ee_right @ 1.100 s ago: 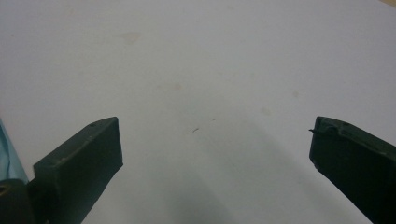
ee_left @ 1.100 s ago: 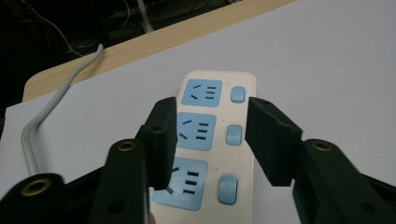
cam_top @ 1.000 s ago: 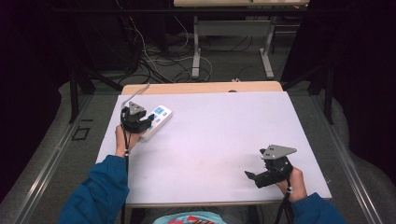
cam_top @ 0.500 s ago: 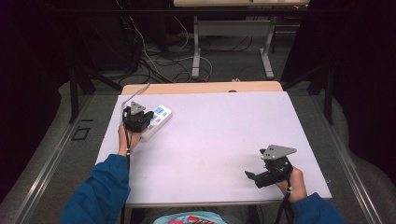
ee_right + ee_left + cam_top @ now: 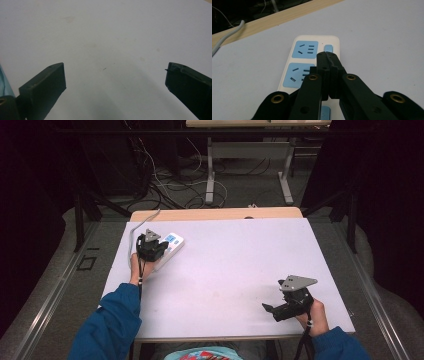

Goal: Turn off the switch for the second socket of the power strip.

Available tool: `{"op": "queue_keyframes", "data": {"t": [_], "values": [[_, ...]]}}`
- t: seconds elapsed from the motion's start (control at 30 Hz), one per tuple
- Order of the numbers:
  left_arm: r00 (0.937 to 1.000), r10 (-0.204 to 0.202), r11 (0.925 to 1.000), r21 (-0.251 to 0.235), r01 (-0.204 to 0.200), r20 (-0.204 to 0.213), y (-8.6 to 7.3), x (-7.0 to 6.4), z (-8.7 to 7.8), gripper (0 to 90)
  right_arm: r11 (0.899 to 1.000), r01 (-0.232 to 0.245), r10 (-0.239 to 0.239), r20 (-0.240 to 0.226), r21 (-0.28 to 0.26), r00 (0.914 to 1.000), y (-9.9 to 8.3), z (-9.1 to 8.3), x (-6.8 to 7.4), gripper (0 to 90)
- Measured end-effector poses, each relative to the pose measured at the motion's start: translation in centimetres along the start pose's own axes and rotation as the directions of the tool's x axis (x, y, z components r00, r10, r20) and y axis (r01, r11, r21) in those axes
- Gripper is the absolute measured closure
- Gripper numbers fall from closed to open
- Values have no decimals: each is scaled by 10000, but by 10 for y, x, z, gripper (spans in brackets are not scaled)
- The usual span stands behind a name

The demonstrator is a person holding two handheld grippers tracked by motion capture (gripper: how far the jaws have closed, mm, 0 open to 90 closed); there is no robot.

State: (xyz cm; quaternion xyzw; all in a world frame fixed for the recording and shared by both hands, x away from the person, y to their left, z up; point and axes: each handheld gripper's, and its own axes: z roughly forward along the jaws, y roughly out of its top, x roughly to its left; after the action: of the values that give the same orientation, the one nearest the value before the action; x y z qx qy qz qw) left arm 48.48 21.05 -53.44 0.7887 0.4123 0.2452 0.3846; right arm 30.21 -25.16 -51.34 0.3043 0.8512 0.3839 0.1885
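Our left claw (image 5: 329, 56), jaws pressed together, hovers over the strip's (image 5: 312, 60) switch (image 5: 328, 47) near the bench's (image 5: 240, 265) far-left edge, while our right claw (image 5: 113, 82) gapes wide over bare bench near its front-right edge.

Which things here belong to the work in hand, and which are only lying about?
In the work:
- power strip, white with blue sockets
- its blue switch
- left tongs, shut, tips at the switch

Lying about:
- right tongs, open above bare table
- cables on the floor
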Motion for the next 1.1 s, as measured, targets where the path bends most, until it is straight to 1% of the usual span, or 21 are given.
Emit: {"op": "queue_keyframes", "data": {"t": [0.03, 0.1, 0.17, 0.2, 0.27, 0.37, 0.4, 0.43, 0.5, 0.63, 0.73, 0.8, 0.83, 0.93, 0.97, 1.0, 1.1], "values": [[10000, 23, 10000, -1, -23, -6, 0, 0, 1, 898, 10000, 74, -74, -38, -10, 10000, 0, 0, -1, 26], [10000, 13, 9998, 194, -13, -12, 0, -1, 3, 898, 10000, 66, -66, -36, -5, 10000, 0, 0, -1, 26], [9999, 94, 9993, 366, -92, -35, 1, -1, 5, 899, 10000, 32, -32, -52, 38, 10000, 0, 0, 0, 26], [10000, 48, 9995, 305, -46, -60, 1, -1, 6, 898, 10000, 59, -58, -68, 46, 10000, 0, 0, 0, 26], [10000, -37, 9993, 369, 39, -78, 1, -1, 7, 898, 10000, 49, -49, -78, 49, 10000, 0, 0, 0, 26], [10000, -37, 9992, 390, 39, -63, 1, 0, 8, 899, 10000, 42, -42, -55, 29, 10000, 0, 0, 0, 26], [10000, -44, 9988, 491, 46, -46, 2, 0, 8, 898, 9999, 46, -45, -82, 106, 10000, 0, 0, 0, 26], [10000, 38, 9985, 541, -34, -74, 2, 0, 9, 898, 10000, 48, -48, -58, 49, 10000, 0, 0, 0, 26], [9999, 80, 9979, 644, -75, -75, 1, 0, 10, 898, 10000, 47, -47, -78, 63, 10000, 0, 0, 0, 28], [9999, 64, 9971, 758, -58, -80, 2, 0, 11, 898, 10000, 50, -50, -58, 63, 10000, 0, 0, 0, 28], [9999, 139, 9960, 884, -137, -14, 1, 1, 12, 898, 10000, 48, -48, -48, 52, 10000, 0, 0, 0, 28], [9999, 156, 9960, 876, -154, -13, 2, 1, 13, 898, 10000, 46, -46, -50, 55, 10000, 0, 0, 0, 28], [9998, 141, 9969, 777, -132, -111, 1, 0, 14, 898, 10000, 44, -44, -47, 58, 10000, 0, 0, 0, 28], [9999, 131, 9969, 771, -123, -106, 1, 0, 14, 899, 10000, 62, -62, -57, 68, 10000, 0, 0, 0, 28], [9999, 123, 9969, 777, -115, -106, 1, 1, 14, 899, 10000, 72, -71, -79, 66, 9999, 0, 0, 0, 28], [9999, 130, 9954, 948, -128, -16, 2, 1, 13, 899, 10000, 73, -72, -78, 65, 9999, 0, 0, 0, 28], [10000, 81, 9957, 924, -77, -40, 2, 1, 13, 899, 10000, 48, -47, -51, 66, 10000, 0, 0, 0, 28]]}}
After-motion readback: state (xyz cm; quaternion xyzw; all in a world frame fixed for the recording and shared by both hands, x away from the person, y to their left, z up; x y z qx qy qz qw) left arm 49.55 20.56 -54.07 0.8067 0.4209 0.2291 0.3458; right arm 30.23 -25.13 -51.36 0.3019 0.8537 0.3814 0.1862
